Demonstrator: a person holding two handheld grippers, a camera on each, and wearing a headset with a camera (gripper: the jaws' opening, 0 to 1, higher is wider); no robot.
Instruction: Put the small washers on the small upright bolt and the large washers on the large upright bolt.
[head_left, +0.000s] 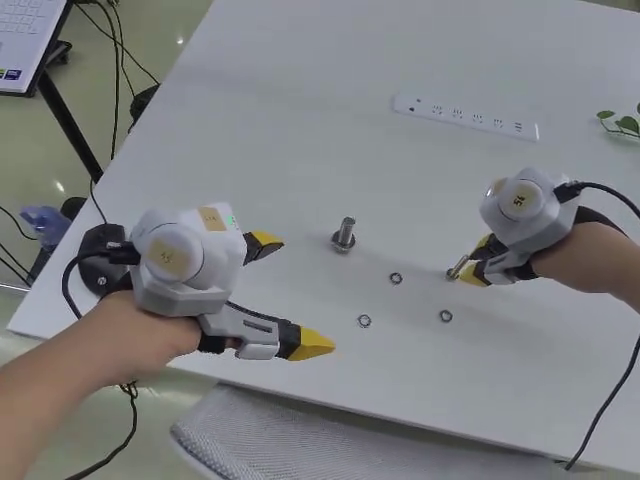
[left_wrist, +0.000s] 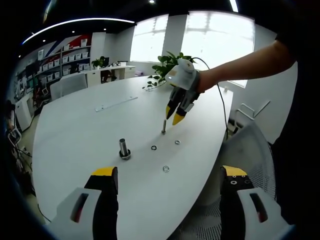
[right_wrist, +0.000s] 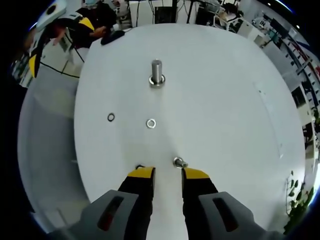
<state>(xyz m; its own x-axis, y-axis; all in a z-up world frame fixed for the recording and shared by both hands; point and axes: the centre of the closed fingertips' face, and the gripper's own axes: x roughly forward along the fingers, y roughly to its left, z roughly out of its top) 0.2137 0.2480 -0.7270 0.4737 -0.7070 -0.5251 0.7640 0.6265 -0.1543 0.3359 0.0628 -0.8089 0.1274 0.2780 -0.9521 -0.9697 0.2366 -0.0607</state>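
In the head view, the left gripper (head_left: 290, 292) hangs at 9 o'clock from the large upright bolt (head_left: 344, 235), well apart from it, its jaws spread wide with nothing between them. The bolt stands alone mid-table (head_left: 300, 120), and I see no washer threaded on it (the ring at its foot looks like its own head).

3 washers lie flat and loose: 1 (head_left: 396, 279) at 4 o'clock from the large bolt, 1 (head_left: 364, 321) at 5 o'clock, and 1 (head_left: 445, 316) farther out at 4 o'clock. Which are small and which large I cannot tell.

The small upright bolt (head_left: 455, 268) stands at about 3 o'clock, also bare. The right gripper (right_wrist: 168, 173) is down at the table with 1 tip just beside that bolt, jaws narrowly apart and pinching nothing.

Count: 2 bolts, 3 washers, 2 grippers.

By my reading, the task has barely begun and the step in hand is the first pick. The next move calls for getting the tips around a thin ring on a smooth top, which may skid away.
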